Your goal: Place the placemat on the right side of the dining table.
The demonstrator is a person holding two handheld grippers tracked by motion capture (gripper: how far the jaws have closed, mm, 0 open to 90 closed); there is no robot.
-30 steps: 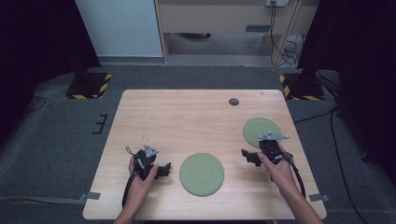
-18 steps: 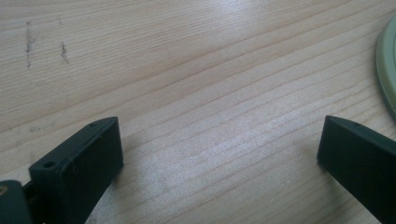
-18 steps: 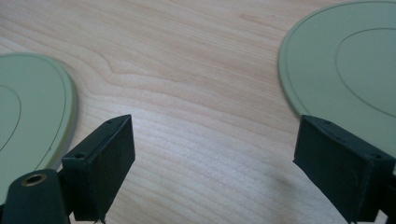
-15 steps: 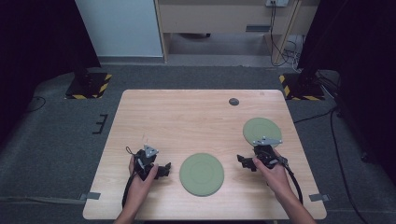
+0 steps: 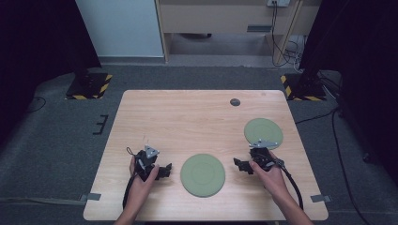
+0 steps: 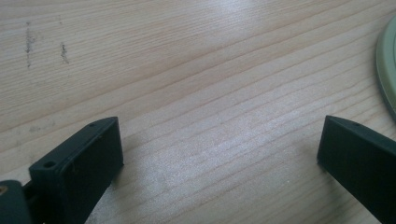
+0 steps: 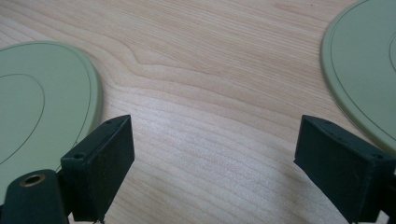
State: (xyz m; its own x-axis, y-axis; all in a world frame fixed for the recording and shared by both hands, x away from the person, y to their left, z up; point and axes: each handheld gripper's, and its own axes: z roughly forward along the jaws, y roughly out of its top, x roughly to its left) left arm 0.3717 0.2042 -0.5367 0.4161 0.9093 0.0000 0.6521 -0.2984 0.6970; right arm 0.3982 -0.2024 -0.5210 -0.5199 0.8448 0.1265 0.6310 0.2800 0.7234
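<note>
A pale wooden desk [image 5: 187,122] stood on grey carpet, with a small dark disc [image 5: 235,102] near its far edge. Two flat green plates lay on it: the larger plate [image 5: 202,174] near the front middle, the smaller plate [image 5: 263,132] toward the right side, well apart from each other. The left hand-held gripper [image 5: 165,170] rested low over the desk just left of the larger plate, its jaws spread wide with nothing between them but bare wood; the plate's rim showed at the right edge of the left gripper view. The right hand-held gripper [image 5: 239,165] sat between the two plates, jaws likewise wide and holding nothing, one plate on either side of them in the right gripper view.
</note>
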